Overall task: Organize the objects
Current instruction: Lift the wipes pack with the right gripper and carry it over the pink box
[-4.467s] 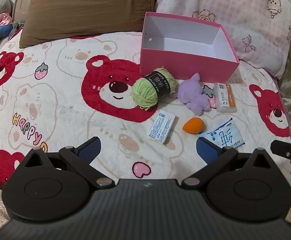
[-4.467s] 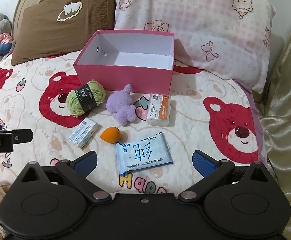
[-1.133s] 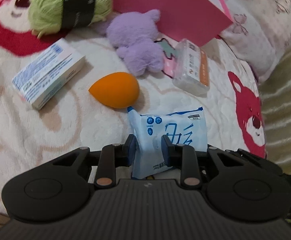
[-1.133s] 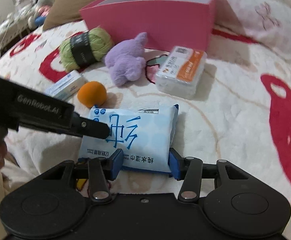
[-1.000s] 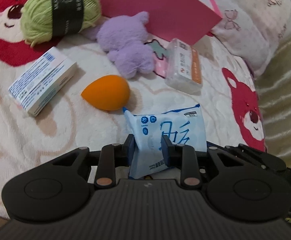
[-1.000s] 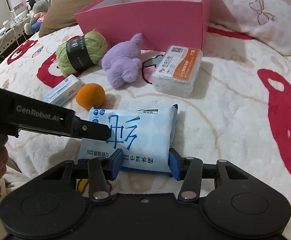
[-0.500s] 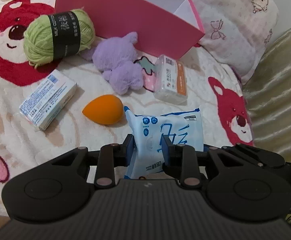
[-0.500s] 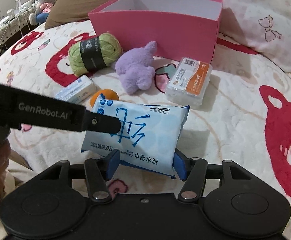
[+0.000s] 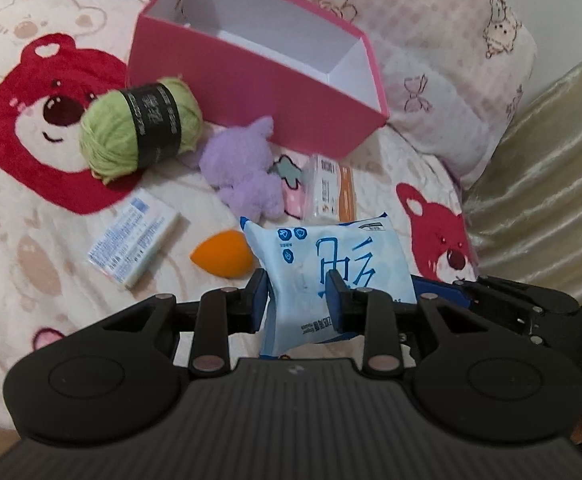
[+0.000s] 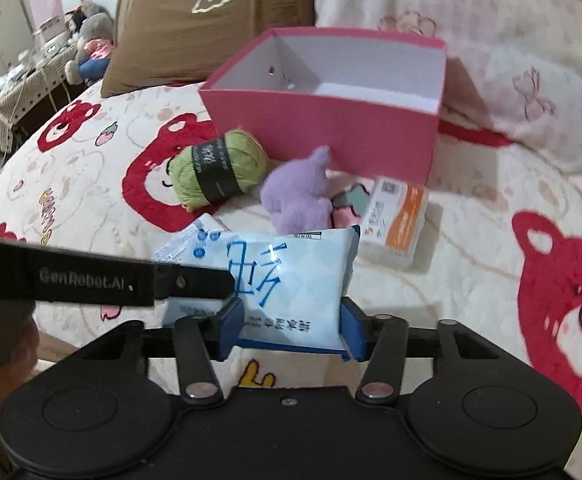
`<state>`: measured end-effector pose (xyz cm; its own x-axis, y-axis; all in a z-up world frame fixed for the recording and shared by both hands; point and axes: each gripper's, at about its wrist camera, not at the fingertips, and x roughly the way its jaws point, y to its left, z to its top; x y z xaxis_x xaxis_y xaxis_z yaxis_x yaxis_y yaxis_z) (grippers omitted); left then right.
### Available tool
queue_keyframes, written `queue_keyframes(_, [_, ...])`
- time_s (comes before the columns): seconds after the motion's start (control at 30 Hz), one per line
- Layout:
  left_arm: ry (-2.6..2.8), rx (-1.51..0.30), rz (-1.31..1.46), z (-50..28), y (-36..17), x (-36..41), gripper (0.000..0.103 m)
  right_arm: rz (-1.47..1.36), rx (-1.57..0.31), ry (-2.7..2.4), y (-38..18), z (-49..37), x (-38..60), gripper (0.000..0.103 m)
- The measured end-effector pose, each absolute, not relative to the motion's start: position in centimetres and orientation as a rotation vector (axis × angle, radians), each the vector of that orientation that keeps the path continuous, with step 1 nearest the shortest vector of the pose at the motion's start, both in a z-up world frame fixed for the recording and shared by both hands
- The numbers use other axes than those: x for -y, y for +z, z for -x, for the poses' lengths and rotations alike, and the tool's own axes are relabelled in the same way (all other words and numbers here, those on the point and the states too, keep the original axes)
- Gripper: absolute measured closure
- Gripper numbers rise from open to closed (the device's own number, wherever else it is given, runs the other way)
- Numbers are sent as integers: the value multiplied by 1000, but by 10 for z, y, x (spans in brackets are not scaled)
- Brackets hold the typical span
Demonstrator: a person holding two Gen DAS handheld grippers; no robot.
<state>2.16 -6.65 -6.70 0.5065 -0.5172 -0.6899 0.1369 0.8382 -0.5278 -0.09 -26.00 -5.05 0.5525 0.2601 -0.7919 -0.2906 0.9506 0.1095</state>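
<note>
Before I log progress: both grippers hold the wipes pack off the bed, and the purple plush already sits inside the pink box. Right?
Not quite. The purple plush is not inside the pink box; it lies on the bed in front of it, beside the yarn, as the right wrist view shows. The left gripper and right gripper do hold the wipes pack off the bed.

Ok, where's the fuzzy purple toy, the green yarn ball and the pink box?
purple plush toy [image 9: 247,164], left wrist view, on its fuzzy body.
green yarn ball [image 9: 109,140], left wrist view, on the yarn left of its black band.
pink box [image 10: 331,128], right wrist view, on its near outer wall.
</note>
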Motion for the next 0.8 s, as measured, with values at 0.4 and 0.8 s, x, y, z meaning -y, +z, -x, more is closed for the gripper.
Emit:
queue_keyframes(0.4, [-348,-925,389,-22,-32,58,72,15,-868,345,-25,4,244,59])
queue_keyframes(0.8, [-324,-849,300,-18,11,56,71,-12,-804,361,2,5,238,59])
